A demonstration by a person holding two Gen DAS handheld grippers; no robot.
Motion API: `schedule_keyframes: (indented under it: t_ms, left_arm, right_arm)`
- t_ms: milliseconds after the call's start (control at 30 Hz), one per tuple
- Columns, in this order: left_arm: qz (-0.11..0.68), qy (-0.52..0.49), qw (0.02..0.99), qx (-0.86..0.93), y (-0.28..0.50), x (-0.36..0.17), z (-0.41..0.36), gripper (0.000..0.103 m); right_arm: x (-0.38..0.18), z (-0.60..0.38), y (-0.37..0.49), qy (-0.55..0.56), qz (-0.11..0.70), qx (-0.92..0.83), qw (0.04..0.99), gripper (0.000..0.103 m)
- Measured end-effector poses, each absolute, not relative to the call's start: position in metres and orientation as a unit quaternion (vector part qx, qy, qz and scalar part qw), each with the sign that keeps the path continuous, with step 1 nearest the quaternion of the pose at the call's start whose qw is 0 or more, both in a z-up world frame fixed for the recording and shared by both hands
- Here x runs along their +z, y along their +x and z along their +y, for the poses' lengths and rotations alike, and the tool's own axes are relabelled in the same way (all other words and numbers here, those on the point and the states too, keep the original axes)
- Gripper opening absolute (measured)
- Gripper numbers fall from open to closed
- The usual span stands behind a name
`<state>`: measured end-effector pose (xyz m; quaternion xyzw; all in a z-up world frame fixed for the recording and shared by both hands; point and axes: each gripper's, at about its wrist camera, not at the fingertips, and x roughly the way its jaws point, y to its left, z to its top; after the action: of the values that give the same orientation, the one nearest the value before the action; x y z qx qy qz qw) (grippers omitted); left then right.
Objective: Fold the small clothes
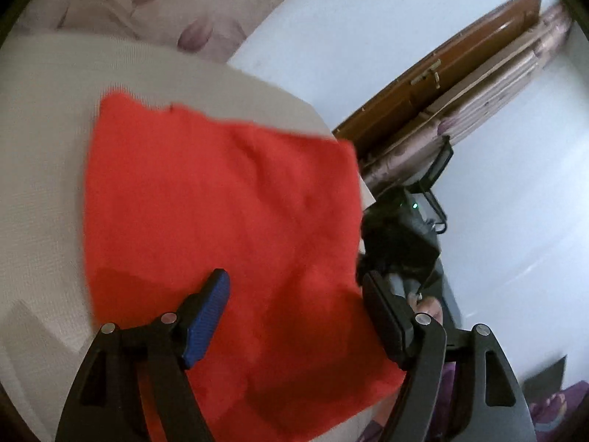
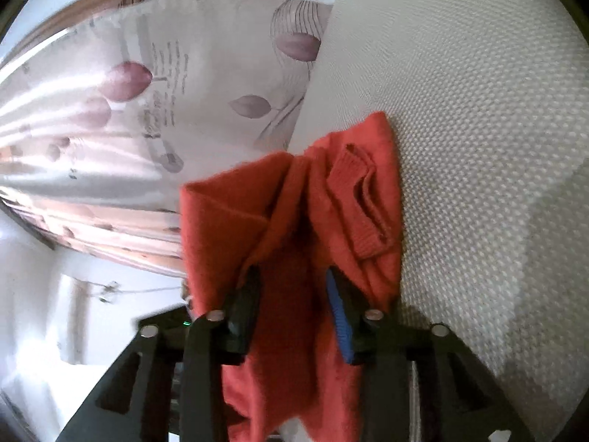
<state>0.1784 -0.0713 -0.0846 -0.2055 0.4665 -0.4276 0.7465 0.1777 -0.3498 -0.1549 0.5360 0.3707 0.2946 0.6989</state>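
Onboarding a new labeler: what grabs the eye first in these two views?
The bright red knitted garment dominates, spread over the white woven surface in the left view, with the left claw open above it. In the right view it bunches between the right claw fingers. Behind hangs a pale curtain with purple leaves.

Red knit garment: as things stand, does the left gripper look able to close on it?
Probably yes. The left gripper stands open just above the red knit garment, which lies spread on the white textured surface. Nothing sits between its fingers and the cloth, though the flat fabric offers no raised fold there.
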Motion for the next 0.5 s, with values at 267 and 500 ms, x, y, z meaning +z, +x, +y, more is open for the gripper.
schedule_keyframes:
  t_ms: [267, 500]
  left_arm:
    - [0.427, -0.136, 0.767, -0.459, 0.150, -0.092, -0.114, 0.074]
    - [0.419, -0.087, 0.767, -0.478, 0.119, -0.093, -0.120, 0.074]
  right_arm:
    - [-0.135, -0.336, 0.171, 0.502, 0.387, 0.308, 0.709, 0.080]
    - [-0.115, -0.305, 0.183, 0.364, 0.430, 0.261, 0.784, 0.031]
